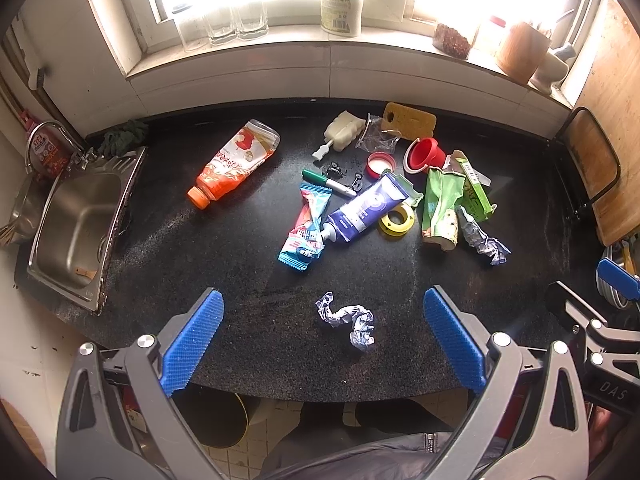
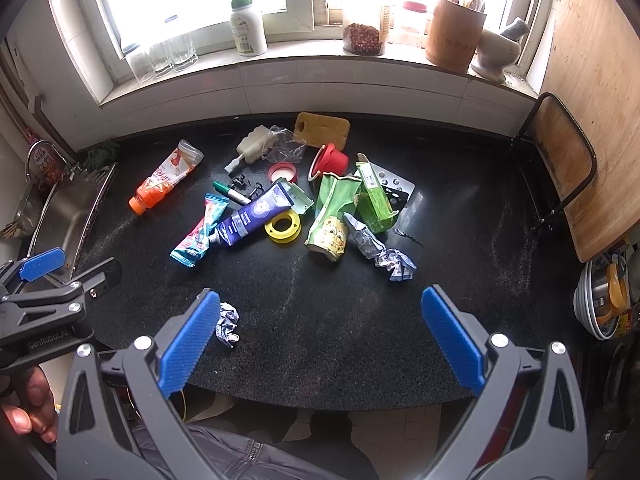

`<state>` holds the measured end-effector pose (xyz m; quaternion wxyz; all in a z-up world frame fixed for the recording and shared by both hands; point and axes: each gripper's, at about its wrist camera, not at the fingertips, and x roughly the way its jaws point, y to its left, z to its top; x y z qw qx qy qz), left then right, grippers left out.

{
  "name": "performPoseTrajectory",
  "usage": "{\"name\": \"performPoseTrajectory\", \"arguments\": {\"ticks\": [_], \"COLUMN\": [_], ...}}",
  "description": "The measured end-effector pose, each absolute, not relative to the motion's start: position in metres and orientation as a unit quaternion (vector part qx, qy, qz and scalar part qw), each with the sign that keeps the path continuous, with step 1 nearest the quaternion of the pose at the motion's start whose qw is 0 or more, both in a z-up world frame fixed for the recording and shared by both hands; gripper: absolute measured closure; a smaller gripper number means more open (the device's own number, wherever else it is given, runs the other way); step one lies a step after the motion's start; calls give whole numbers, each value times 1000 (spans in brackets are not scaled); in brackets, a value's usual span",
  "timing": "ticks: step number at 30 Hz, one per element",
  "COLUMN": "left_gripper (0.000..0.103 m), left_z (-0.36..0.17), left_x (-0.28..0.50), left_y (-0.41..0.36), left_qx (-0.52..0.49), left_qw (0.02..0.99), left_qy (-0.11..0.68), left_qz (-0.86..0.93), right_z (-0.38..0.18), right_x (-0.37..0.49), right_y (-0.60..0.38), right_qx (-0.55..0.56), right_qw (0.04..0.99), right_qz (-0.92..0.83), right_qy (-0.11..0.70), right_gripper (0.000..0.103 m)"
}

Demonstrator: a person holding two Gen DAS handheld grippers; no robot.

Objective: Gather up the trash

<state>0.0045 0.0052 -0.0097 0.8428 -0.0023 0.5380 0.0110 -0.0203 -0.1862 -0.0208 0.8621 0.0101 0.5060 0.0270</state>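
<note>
We hold the left gripper (image 1: 323, 336) above the near edge of the black counter (image 1: 240, 280), and its two blue fingers (image 1: 192, 344) are spread wide with nothing between them. A small paper ball (image 1: 347, 320) lies on the counter right between those fingers, not touching them. Our right gripper (image 2: 320, 336) hangs over the near edge too, just beside the left one, and its fingers (image 2: 452, 344) are also spread wide and hold nothing. From the right camera we see the paper ball just next to the right gripper's left finger. The rest of the trash sits in a heap near the middle of the counter. There is a blue tube (image 1: 366, 210) lying across a blue snack wrapper (image 1: 306, 226), with a yellow tape ring (image 1: 397, 220) just beside the tube. A squashed green carton (image 1: 440, 208) lies next to a green box (image 1: 474, 190), and a second paper ball (image 1: 484, 240) touches the carton's side. Behind them we see a red cup (image 1: 426, 154), a red lid (image 1: 380, 164), a green pen (image 1: 328, 182), a clear bag (image 1: 378, 138), a white brush (image 1: 344, 132) and a yellow sponge (image 1: 410, 120). An orange bottle (image 1: 236, 162) lies on its side, apart from the heap, closer to the sink (image 1: 76, 224) on the left. Glasses (image 1: 224, 26) and a white bottle (image 1: 342, 6) stand on the window sill.
</note>
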Motion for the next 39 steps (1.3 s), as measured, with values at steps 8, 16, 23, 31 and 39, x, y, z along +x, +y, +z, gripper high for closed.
{"name": "performPoseTrajectory", "arguments": {"ticks": [8,16,23,31,39], "left_gripper": [5,5,6,7,13], "left_z": [-36,-111,-175,-215,-236], "left_x": [17,62,119,170,166], "left_y": [18,35,53,48,44], "left_qx": [11,46,0,31,47], "left_qw": [833,808,790,794,787], "left_qy": [553,587,612,607,615], "left_qz": [1,-32,-32,-3,-22], "right_z": [-37,-77,-117,-173,-204], "right_x": [-8,19,62,140,180], "right_y": [-196,-207,-228,-247,-266], "right_qx": [36,29,14,-21,-41], "right_qw": [857,853,845,825,806], "right_qz": [32,27,25,46,48], "right_qy": [513,520,533,563,588], "right_gripper": [5,5,7,20,34]}}
